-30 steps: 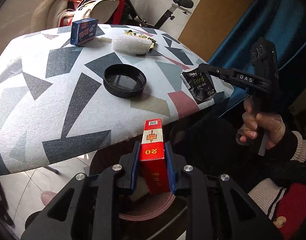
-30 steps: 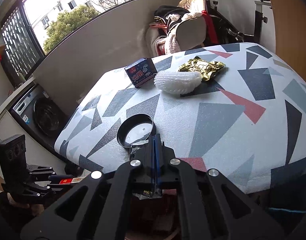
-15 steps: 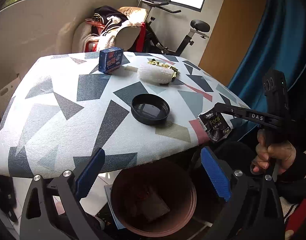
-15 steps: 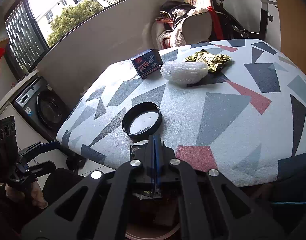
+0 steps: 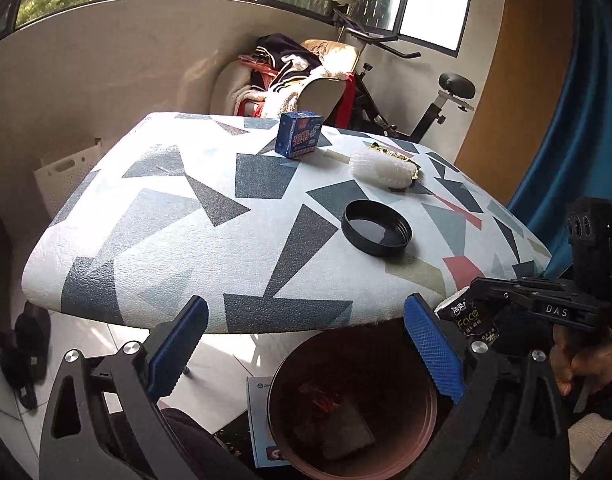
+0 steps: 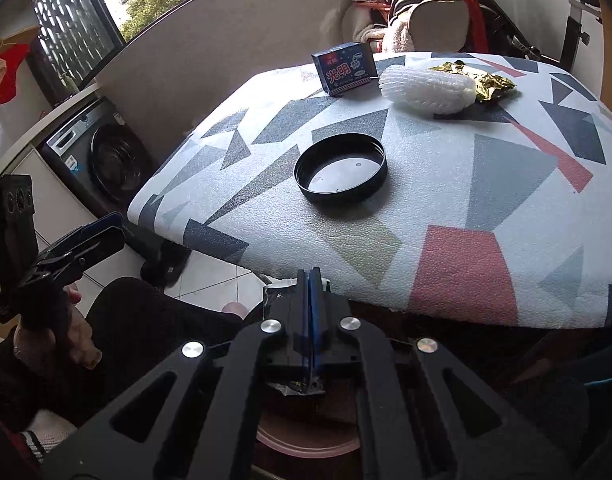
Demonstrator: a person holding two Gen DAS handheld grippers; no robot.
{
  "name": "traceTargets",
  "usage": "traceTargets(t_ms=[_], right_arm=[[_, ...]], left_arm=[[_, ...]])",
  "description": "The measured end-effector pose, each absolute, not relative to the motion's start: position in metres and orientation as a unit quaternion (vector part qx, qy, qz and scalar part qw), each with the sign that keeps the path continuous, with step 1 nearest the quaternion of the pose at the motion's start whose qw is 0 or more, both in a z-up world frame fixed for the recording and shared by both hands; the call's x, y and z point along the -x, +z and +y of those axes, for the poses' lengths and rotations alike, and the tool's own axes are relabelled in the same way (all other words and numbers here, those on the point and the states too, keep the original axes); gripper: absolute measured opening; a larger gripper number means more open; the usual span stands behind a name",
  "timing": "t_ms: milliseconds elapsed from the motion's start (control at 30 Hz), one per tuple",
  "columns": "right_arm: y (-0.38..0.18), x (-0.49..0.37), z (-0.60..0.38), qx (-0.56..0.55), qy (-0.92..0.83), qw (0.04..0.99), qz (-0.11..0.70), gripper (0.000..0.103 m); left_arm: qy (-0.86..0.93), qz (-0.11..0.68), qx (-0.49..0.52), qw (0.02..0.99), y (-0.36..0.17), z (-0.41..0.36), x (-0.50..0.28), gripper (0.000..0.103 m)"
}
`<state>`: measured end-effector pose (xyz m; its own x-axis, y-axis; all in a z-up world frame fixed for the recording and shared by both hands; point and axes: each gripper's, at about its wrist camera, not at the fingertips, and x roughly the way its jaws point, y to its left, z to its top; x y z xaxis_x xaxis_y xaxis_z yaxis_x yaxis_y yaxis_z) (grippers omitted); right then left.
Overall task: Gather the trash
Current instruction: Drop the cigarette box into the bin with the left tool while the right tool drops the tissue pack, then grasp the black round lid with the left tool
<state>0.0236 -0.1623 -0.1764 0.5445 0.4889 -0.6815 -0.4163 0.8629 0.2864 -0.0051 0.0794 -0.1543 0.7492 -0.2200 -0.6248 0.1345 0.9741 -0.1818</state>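
My left gripper (image 5: 306, 344) is open and empty, held above a brown trash bin (image 5: 352, 408) below the table's near edge. The bin holds trash, with red bits among it. My right gripper (image 6: 310, 280) is shut on a black sachet (image 5: 472, 318), held over the bin's right rim; it also shows in the left wrist view (image 5: 502, 292). On the patterned table (image 5: 165, 232) lie a black round lid (image 5: 377, 233), a white foam net (image 5: 380, 168), a gold wrapper (image 6: 478, 78) and a blue box (image 5: 299, 140).
A washing machine (image 6: 93, 152) stands left of the table. An exercise bike (image 5: 426, 92) and a chair piled with clothes (image 5: 289, 76) stand behind it. A blue curtain (image 5: 586, 100) hangs at the right. A booklet (image 5: 257, 420) lies on the floor by the bin.
My left gripper opened and let go of the red box, which dropped out of its jaws over the bin, then it rose. My right gripper moved lower over the bin with the sachet.
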Motion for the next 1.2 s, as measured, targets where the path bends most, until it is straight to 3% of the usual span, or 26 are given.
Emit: traceTargets(t_ms=[533,633,733,767,800,900,1200], right_arm=[[-0.196,-0.017,-0.132,0.006,0.27,0.858,0.437,0.006],[-0.198,-0.019,-0.133,0.009,0.255,0.86,0.442,0.019],[-0.198,-0.02,-0.137,0.001,0.25,0.863,0.44,0.048],[-0.198,-0.02,-0.138,0.0,0.246,0.865,0.438,0.065],[-0.197,-0.02,-0.14,-0.001,0.243,0.867,0.435,0.075],[-0.197,-0.021,-0.141,0.001,0.229,0.87,0.436,0.094],[-0.204,-0.028,-0.142,0.005,0.204,0.869,0.451,0.097]], left_arm=[[-0.087,0.364,0.074,0.925,-0.164,0.085,0.002,0.096],[-0.085,0.366,0.076,0.924,-0.165,0.085,0.001,0.096],[-0.085,0.367,0.075,0.923,-0.165,0.085,0.001,0.096],[-0.085,0.367,0.075,0.923,-0.166,0.085,0.0,0.096],[-0.084,0.368,0.075,0.923,-0.166,0.085,0.0,0.096],[-0.083,0.371,0.075,0.922,-0.167,0.085,-0.001,0.096],[-0.078,0.378,0.078,0.919,-0.169,0.086,-0.003,0.097]])
